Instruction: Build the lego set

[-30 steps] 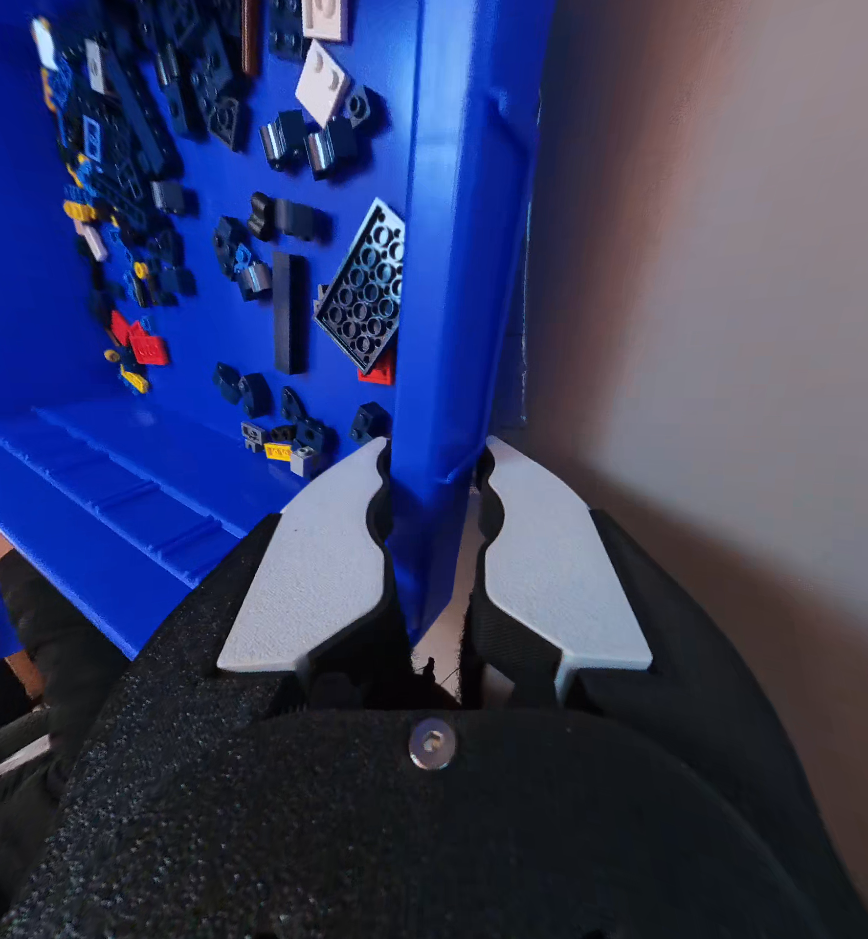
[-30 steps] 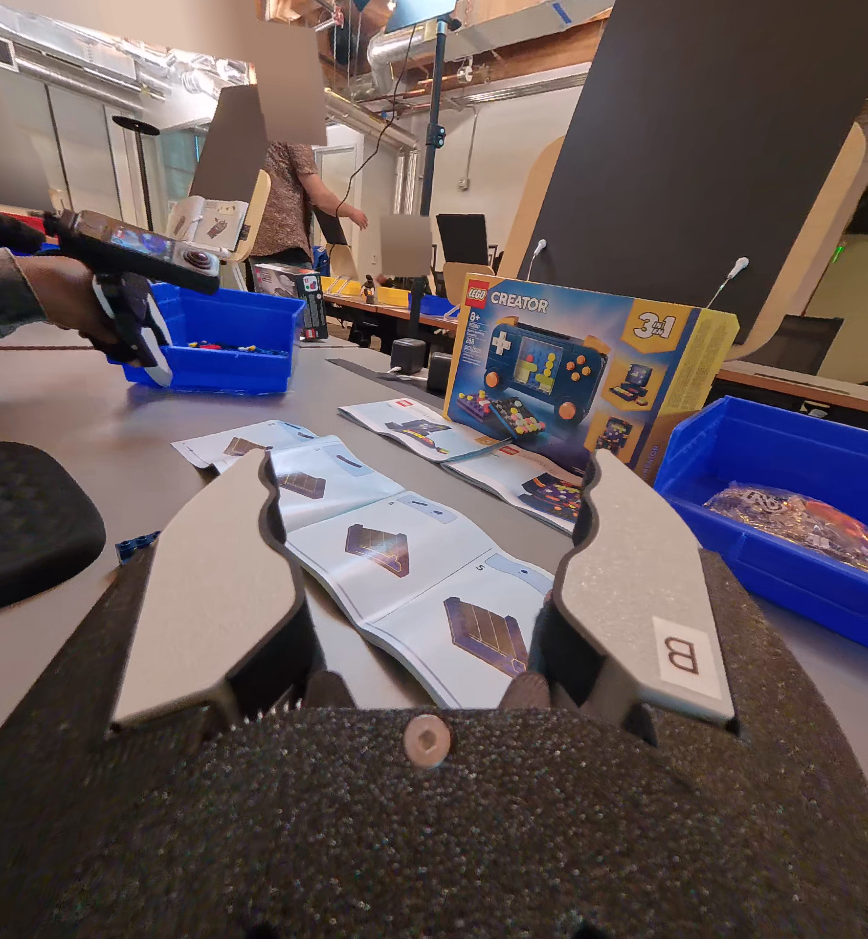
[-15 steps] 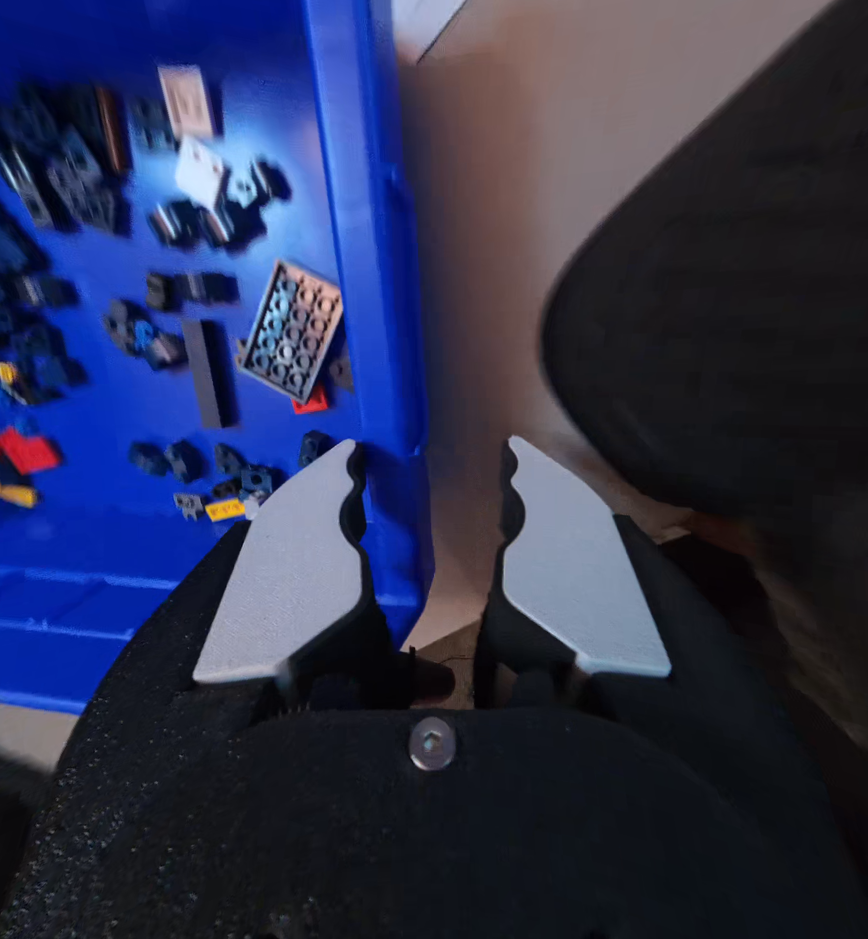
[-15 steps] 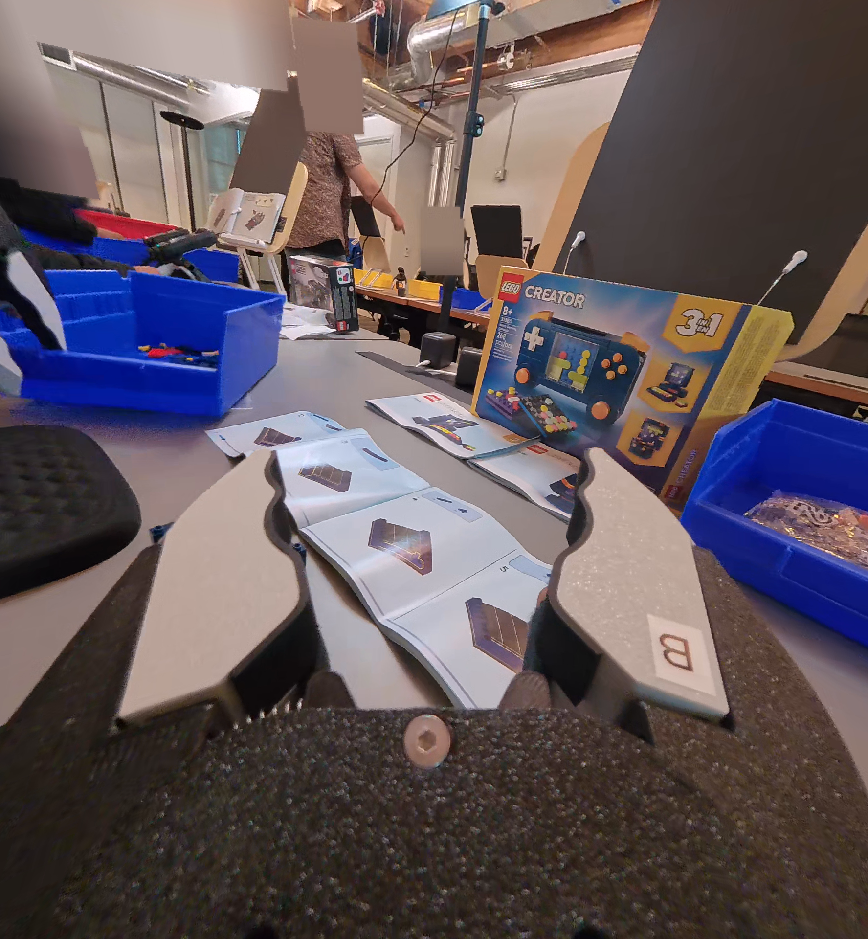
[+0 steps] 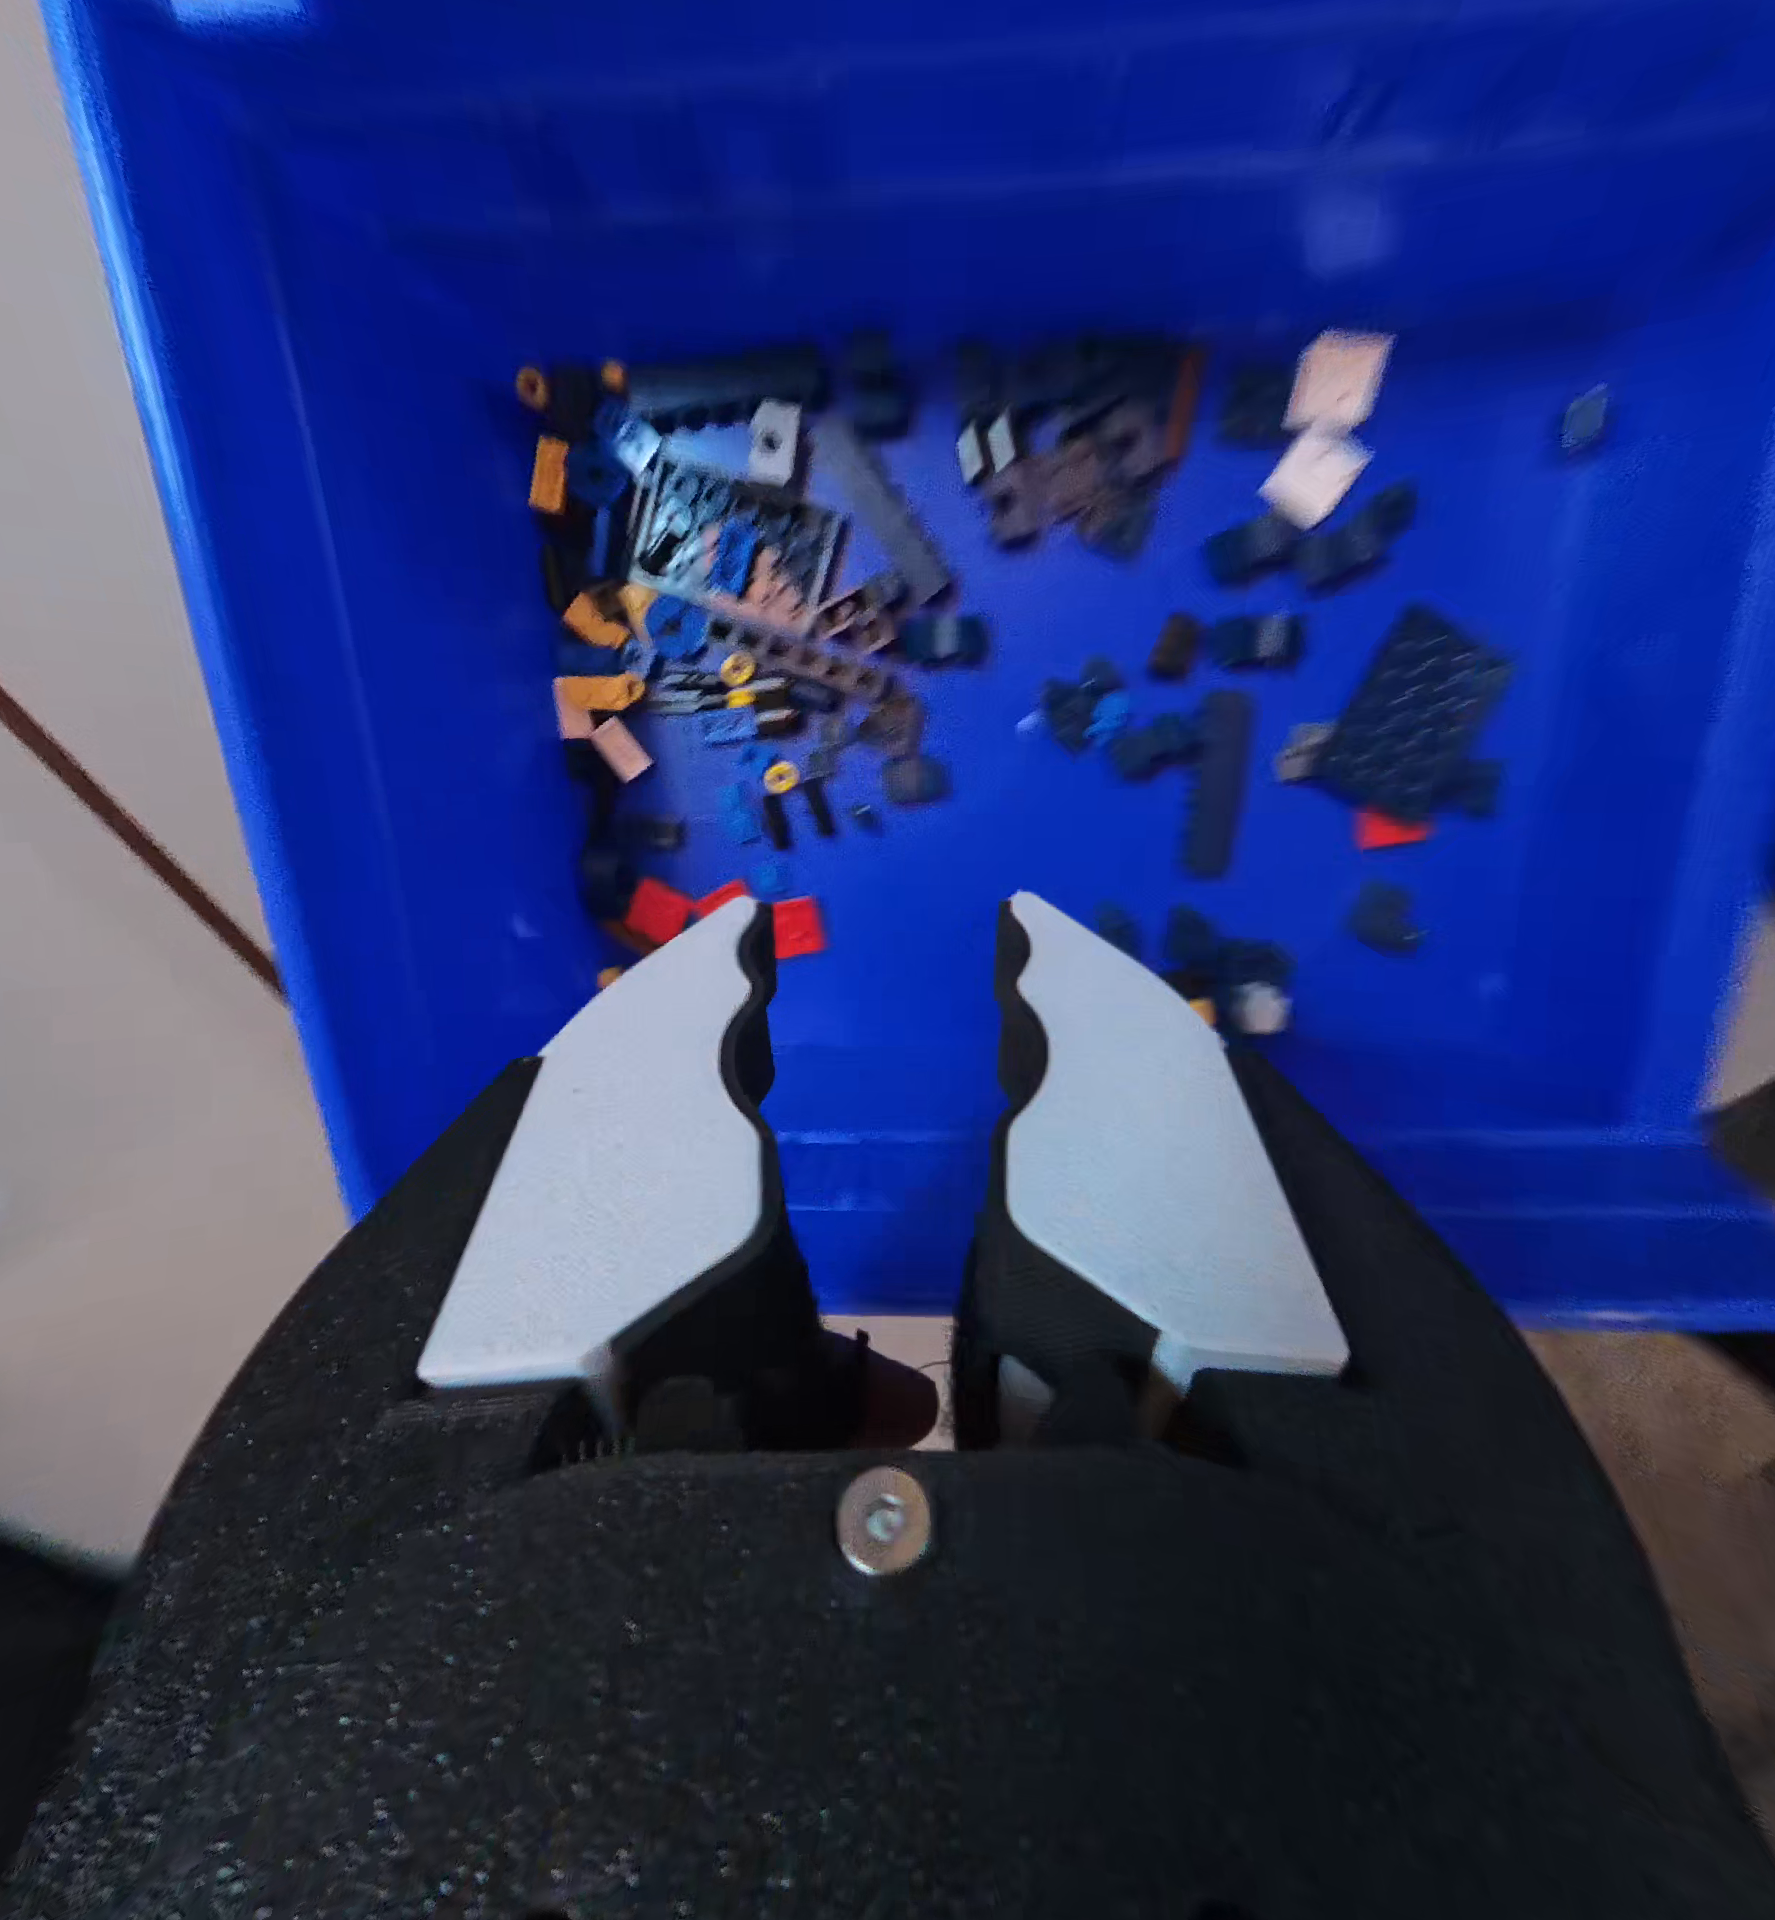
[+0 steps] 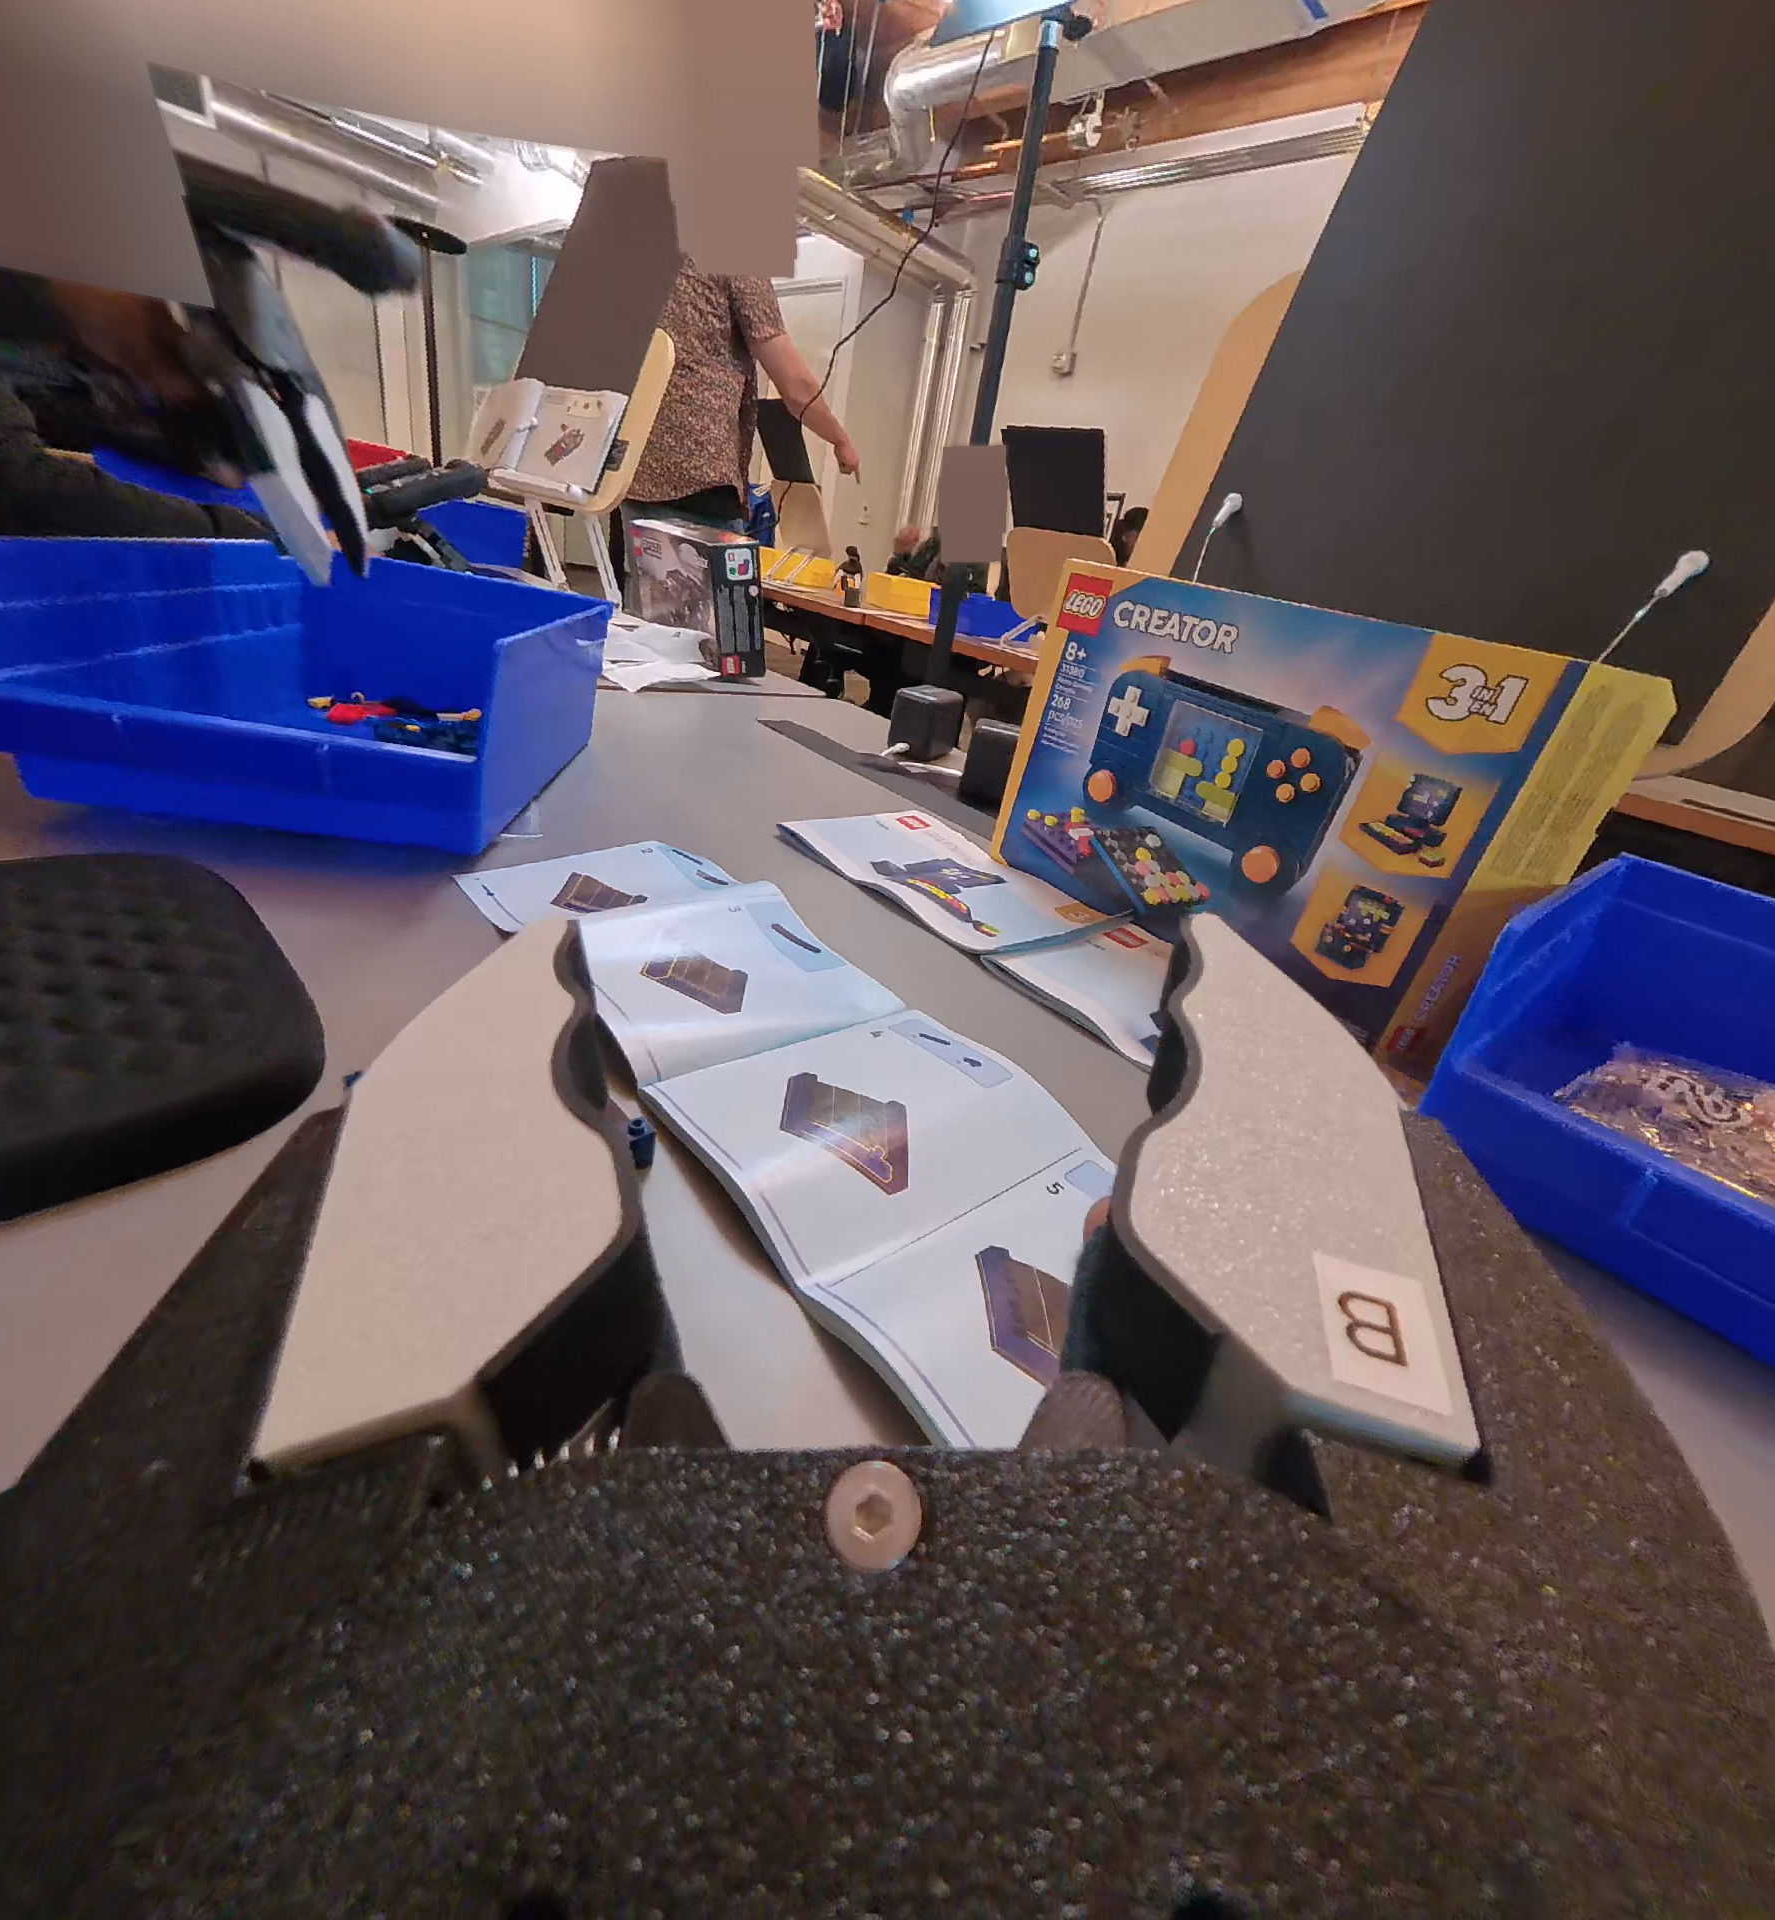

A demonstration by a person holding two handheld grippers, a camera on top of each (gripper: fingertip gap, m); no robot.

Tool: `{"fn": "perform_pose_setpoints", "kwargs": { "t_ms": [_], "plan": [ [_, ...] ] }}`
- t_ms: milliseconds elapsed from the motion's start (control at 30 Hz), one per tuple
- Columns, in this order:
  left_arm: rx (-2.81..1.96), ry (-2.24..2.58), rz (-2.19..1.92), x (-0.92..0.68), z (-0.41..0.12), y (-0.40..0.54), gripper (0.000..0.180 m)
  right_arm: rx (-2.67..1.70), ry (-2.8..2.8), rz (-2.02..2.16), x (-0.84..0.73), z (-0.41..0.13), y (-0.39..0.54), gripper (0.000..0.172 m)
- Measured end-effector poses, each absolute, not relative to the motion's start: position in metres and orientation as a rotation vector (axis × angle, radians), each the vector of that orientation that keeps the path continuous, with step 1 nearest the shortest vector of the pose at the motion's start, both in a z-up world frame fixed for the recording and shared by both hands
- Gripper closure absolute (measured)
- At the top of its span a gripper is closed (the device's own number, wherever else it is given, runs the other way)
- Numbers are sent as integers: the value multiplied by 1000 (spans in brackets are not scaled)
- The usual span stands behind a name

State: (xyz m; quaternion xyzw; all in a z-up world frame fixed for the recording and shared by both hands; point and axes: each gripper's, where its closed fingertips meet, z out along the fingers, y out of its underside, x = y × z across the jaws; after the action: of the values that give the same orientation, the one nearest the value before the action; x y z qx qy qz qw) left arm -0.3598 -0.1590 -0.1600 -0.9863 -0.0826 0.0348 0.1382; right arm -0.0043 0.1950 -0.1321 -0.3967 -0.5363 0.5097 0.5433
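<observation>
My left gripper (image 5: 881,914) is open and empty, with a clear gap between its pads. It hovers over the near end of a blue bin (image 5: 343,623) and looks down into it. The bin holds several loose bricks, mostly dark blue and black, with red plates (image 5: 795,925) just off the left fingertip and a dark studded plate (image 5: 1413,717) at the right. The right wrist view shows this gripper (image 6: 337,566) raised above that bin's (image 6: 239,748) back rim, touching nothing. My right gripper (image 6: 872,935) is wide open and empty, low over an open instruction booklet (image 6: 841,1091) on the grey table.
A toy set box (image 6: 1330,769) stands behind more booklets (image 6: 945,883). A second blue bin (image 6: 1589,1039) at the right holds a clear bag of parts (image 6: 1714,1122). A black padded mat (image 6: 83,1018) lies at the left. A small blue brick (image 6: 637,1135) lies by the booklet. A person stands far behind. One gripper's finger ends stand about 50 centimetres off the other's.
My left gripper was shut on the blue bin's side wall, let go of it, then swung round over the bin and rose. The bin slid nearer. My right gripper barely moved.
</observation>
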Motion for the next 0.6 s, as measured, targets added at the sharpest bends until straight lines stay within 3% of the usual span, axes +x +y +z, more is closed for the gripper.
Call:
{"fn": "perform_pose_setpoints", "kwargs": {
  "t_ms": [133,600],
  "plan": [
    [-3054,-213,147,-389,-194,-174,156,-949,-1293,1213,-6,-138,194,70],
    [-3265,-181,-3,-389,-239,-181,156,-905,-1253,1214,0,-130,194,75]
  ]
}}
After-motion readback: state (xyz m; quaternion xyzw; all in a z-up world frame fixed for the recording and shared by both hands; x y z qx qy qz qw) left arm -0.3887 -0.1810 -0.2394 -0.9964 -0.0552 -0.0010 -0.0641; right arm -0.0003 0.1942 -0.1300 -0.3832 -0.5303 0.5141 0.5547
